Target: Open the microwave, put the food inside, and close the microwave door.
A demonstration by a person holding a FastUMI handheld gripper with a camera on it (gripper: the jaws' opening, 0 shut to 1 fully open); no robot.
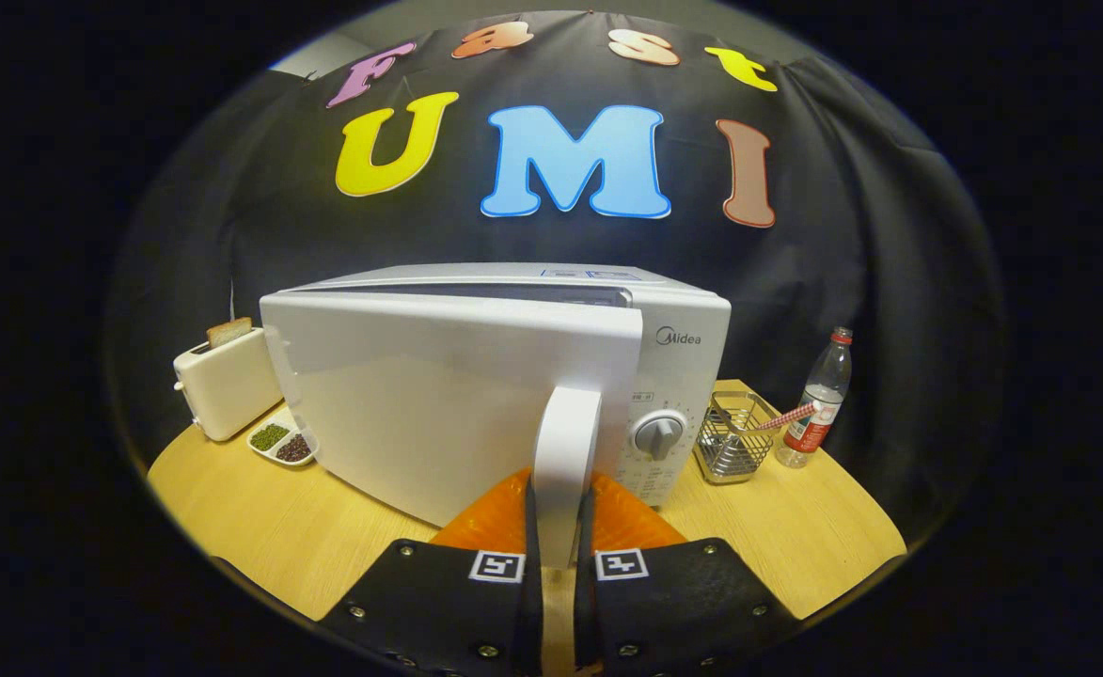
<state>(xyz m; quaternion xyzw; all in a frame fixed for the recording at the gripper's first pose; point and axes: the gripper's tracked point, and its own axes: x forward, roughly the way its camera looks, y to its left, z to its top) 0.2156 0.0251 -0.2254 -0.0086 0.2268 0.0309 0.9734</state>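
The gripper (pixel 559 550) has both fingers clamped on the upright white handle (pixel 565 451) of the boxy white microwave's (pixel 683 376) door (pixel 438 395), standing ajar, hinged at its left edge.

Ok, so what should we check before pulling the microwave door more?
1. Fingers closed on the door handle, one on each side: ok.
2. Microwave door already unlatched and swung partly out: ok.
3. Door open wide enough to put food in: not ok, only partly open.
4. Door's swing path toward the toaster and the small dish: cannot tell, they sit close.
5. Food ready: an orange thing lies under the fingers, but whether it is the food: cannot tell.
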